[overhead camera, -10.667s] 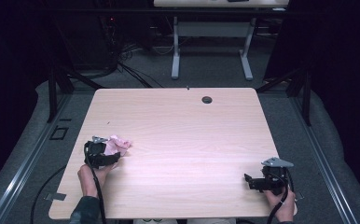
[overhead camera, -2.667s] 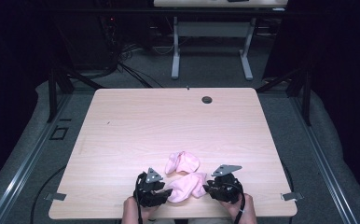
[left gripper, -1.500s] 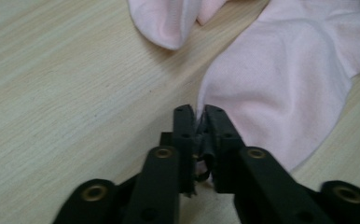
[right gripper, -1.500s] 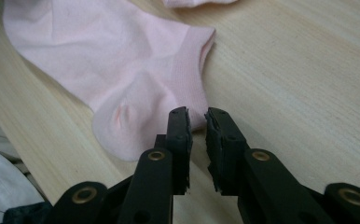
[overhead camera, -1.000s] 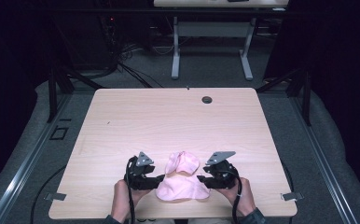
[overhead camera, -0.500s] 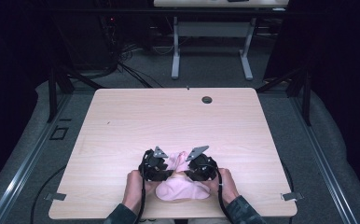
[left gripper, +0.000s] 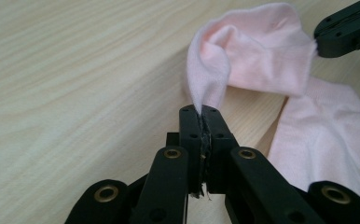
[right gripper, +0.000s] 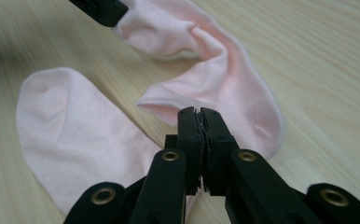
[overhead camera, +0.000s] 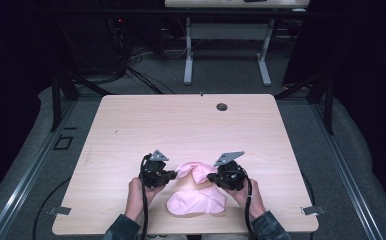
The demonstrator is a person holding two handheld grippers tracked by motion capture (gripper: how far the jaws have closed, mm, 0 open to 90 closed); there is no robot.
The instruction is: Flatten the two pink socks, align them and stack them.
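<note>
Two pale pink socks lie near the table's front edge. One sock (overhead camera: pixel 197 201) rests flat, closest to the person. The other sock (overhead camera: pixel 193 169) is bunched and spans between the two grippers. My left gripper (overhead camera: pixel 173 174) has just been closing and is shut on one edge of this sock (left gripper: pixel 257 51), with fabric pinched at the tips of the left gripper (left gripper: pixel 201 112). My right gripper (overhead camera: pixel 210 176) has also just been closing and is shut on the sock's other end (right gripper: pixel 225 79) at the tips of the right gripper (right gripper: pixel 200 113). The flat sock (right gripper: pixel 71 126) lies beside it.
The wooden table (overhead camera: pixel 131 130) has a round cable hole (overhead camera: pixel 222 106) near its far edge. Beyond it stand a second desk's legs (overhead camera: pixel 188 55) and floor cables. The person's hands come in over the front edge.
Both grippers came inward and forward onto the upper sock, their jaws closed on it, and they then drew a little apart with the sock between them.
</note>
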